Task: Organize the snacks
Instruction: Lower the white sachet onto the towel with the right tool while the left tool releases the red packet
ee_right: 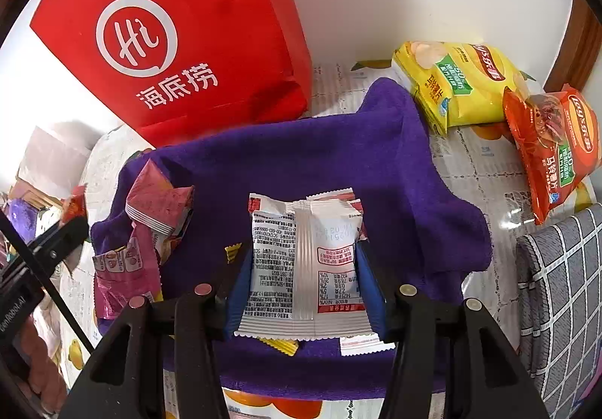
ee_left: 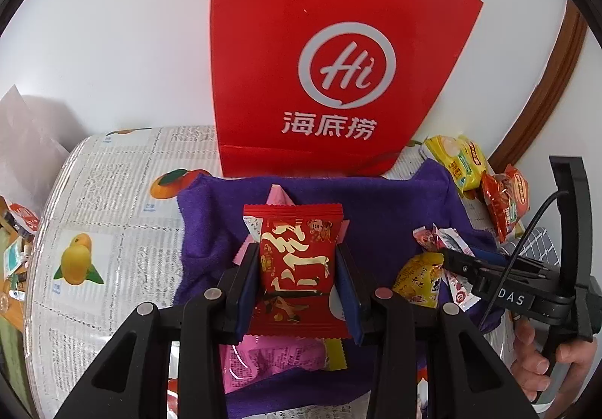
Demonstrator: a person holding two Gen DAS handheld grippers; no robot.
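At the left of the table, I had my left gripper (ee_left: 299,261) clamped on a red snack packet (ee_left: 297,261), its blue pads (ee_left: 248,291) pressing the packet's two sides and lifting it clear of the purple cloth (ee_left: 395,200), with a pink packet (ee_left: 271,366) lying on the cloth just beneath it. Behind the cloth stood the red paper bag (ee_left: 338,42), upright against the wall, its mouth out of view above. Further right, my right gripper (ee_right: 304,279) was closed on a white snack packet (ee_right: 301,268), printed back side up, likewise held over the purple cloth and between the blue pads. At the far right, a yellow chip bag (ee_right: 455,84) and an orange chip bag (ee_right: 553,144) lay on the patterned tablecloth (ee_right: 485,170), beside the cloth and touching each other. I judged the step in hand to be the carry: both packets gripped, neither yet placed. If the bag was the destination, the next move called for raising each packet above its rim before letting go, one gripper at a time so they did not crowd the opening.
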